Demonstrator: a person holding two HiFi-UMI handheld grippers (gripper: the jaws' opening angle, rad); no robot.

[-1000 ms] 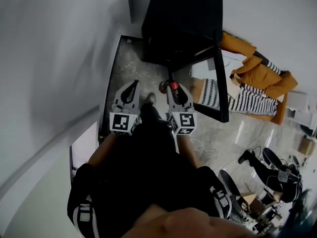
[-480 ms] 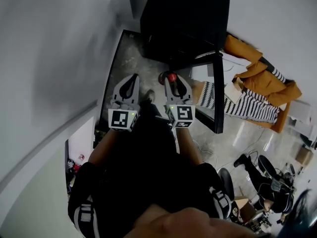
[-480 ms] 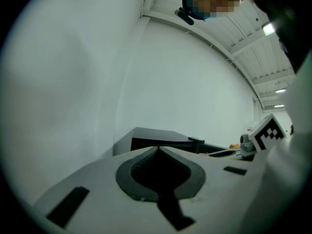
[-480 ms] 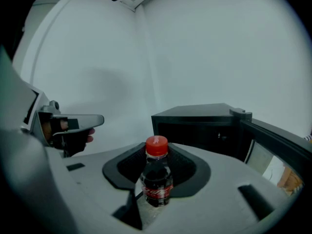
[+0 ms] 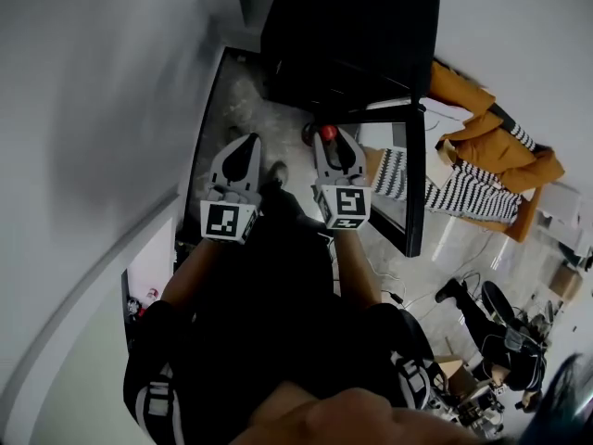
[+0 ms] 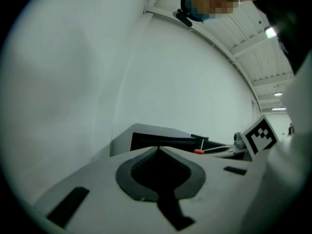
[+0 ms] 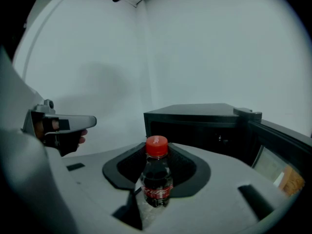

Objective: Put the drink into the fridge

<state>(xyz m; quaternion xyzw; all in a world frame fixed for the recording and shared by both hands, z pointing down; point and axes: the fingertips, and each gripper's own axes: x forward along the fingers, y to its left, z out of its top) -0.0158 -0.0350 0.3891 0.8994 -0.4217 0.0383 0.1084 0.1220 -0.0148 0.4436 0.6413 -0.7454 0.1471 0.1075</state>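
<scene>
My right gripper (image 7: 157, 152) is shut on the drink (image 7: 156, 179), a small dark cola bottle with a red cap, held upright between the pads. In the head view the right gripper (image 5: 326, 139) holds the drink (image 5: 324, 133) just before the black fridge (image 5: 347, 35), whose door (image 5: 414, 179) stands open to the right. The fridge (image 7: 195, 126) shows a dark open front straight ahead of the bottle. My left gripper (image 6: 157, 148) is shut with nothing in it, its tips touching. From above, the left gripper (image 5: 249, 141) hangs to the left of the right one.
A white wall runs along the left. Orange and striped cloth (image 5: 482, 156) lies right of the fridge. A person sits among gear (image 5: 500, 332) at the lower right. Speckled floor (image 5: 246, 109) lies in front of the fridge.
Both grippers have moved forward toward the fridge, the right one carrying the bottle. The fridge's open front now lies closer to the bottle.
</scene>
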